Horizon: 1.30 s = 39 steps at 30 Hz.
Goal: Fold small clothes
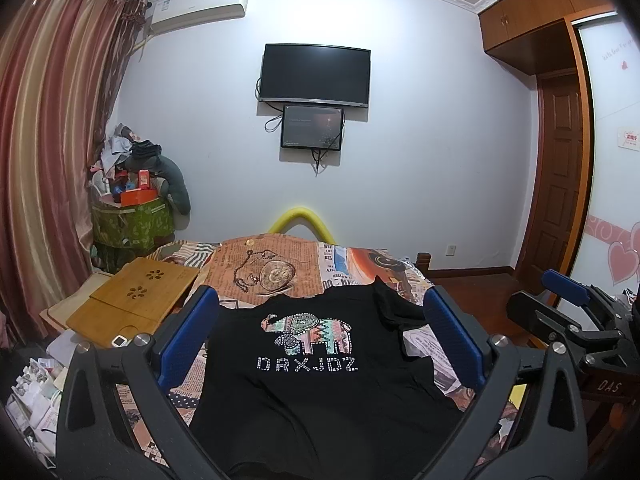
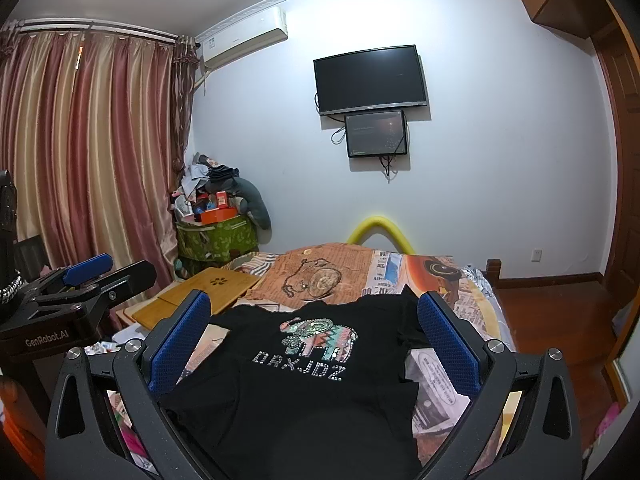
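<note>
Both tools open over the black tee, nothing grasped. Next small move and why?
Probably lower the left tool to the black shirt and pinch its left edge. Both it and the right tool are open, above the shirt, holding nothing. The shirt lies spread print-up on the bed, unfolded, so a first grasp seems due. Its right sleeve looks rumpled; smoothing it first might also be reasonable.

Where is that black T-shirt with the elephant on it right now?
The black T-shirt with the beaded elephant print lies spread flat on the patterned bedspread, centred in both wrist views, right of the bamboo lap desk.
</note>
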Available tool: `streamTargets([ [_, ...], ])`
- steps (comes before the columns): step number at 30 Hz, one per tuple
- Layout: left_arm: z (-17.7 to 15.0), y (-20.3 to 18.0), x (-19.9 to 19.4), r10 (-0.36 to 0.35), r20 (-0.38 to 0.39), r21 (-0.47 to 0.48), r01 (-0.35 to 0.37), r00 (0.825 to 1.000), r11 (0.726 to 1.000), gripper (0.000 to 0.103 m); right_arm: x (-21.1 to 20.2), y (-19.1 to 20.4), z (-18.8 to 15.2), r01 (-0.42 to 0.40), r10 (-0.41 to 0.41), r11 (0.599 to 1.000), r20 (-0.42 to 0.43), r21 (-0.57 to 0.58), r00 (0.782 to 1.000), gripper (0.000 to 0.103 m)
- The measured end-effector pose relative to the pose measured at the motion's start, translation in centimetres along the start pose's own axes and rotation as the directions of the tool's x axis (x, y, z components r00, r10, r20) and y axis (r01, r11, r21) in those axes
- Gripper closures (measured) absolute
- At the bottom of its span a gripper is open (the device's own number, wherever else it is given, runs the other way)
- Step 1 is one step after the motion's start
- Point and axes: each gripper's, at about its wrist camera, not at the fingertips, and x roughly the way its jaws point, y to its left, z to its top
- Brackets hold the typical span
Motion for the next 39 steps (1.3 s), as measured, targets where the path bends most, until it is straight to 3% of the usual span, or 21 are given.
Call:
streamTargets([
  [28, -0.2, 0.6, -0.3, -0.002, -0.002, -0.001, 0.002, 1.0, 1.0, 0.0, 0.2, -0.7, -0.1, 0.004, -0.004, 1.0, -0.006, 0.01, 1.0, 0.0],
  [39, -1.4, 1.7, 2.0, 0.015, -0.038, -0.02, -0.016, 0.999, 1.0, 0.0, 1.8, -1.4, -0.4, 0.006, -0.005, 1.0, -0.042, 0.026, 0.999, 0.0],
])
